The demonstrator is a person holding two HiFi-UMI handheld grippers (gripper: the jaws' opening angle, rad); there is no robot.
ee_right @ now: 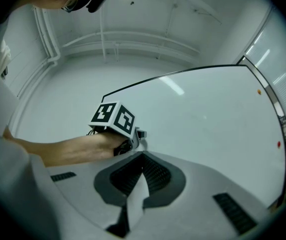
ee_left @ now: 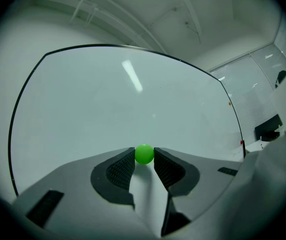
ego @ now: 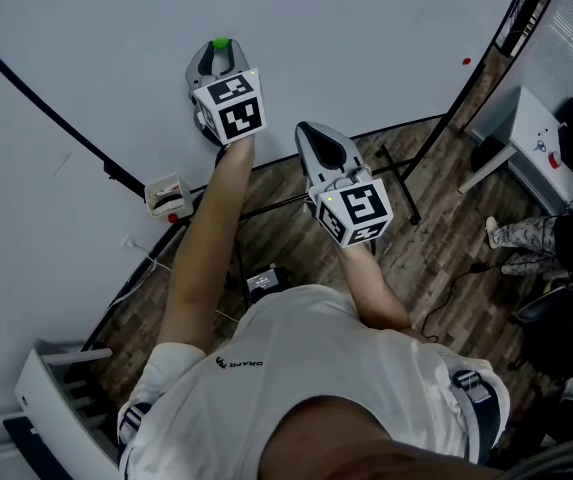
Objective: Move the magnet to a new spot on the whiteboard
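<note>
From the head view, the left gripper reaches onto the whiteboard with the green magnet at its tips, well in from the board's right edge. The board's top edge is cut off. The right gripper hangs at the lower edge. In the left gripper view, both ribbed pads clamp the magnet. Whether it touches the board cannot be told, and the gripper body hides the lower edge. In the right gripper view, the jaws meet at their tips with nothing between them, and the marker cube covers the other gripper's jaws.
</note>
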